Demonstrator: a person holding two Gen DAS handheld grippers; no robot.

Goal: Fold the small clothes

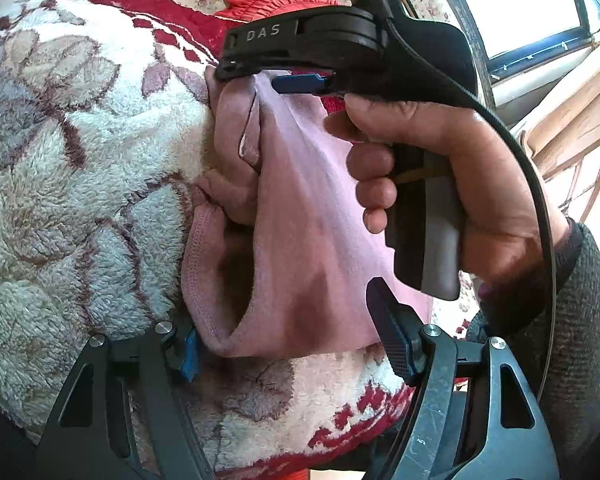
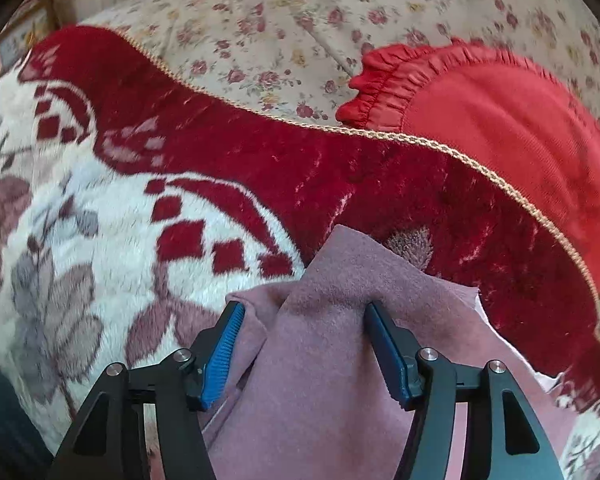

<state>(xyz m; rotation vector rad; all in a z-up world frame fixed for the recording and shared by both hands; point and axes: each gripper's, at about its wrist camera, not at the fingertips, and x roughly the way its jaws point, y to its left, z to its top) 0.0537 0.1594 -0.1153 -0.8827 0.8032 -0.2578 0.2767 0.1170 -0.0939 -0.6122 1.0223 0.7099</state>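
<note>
A small pink garment (image 1: pixel 300 208) lies rumpled on a plush red and white flowered blanket (image 1: pixel 80 160). Its lower hem sits between the fingers of my left gripper (image 1: pixel 290 346), which stands open, the pads not pressing the cloth. My right gripper (image 1: pixel 252 78), held by a hand (image 1: pixel 440 152), points down at the garment's top end. In the right wrist view a raised fold of the pink garment (image 2: pixel 332 360) runs between the spread blue pads of my right gripper (image 2: pixel 303 308); they stand open around it without squeezing.
A red item with a ruffled edge (image 2: pixel 500 140) lies beyond the blanket's (image 2: pixel 100 220) braided border, on a flowered sheet (image 2: pixel 300 20). A window (image 1: pixel 520 8) is at the far right. A grey knit sleeve (image 1: pixel 572 320) is close to my left gripper's right finger.
</note>
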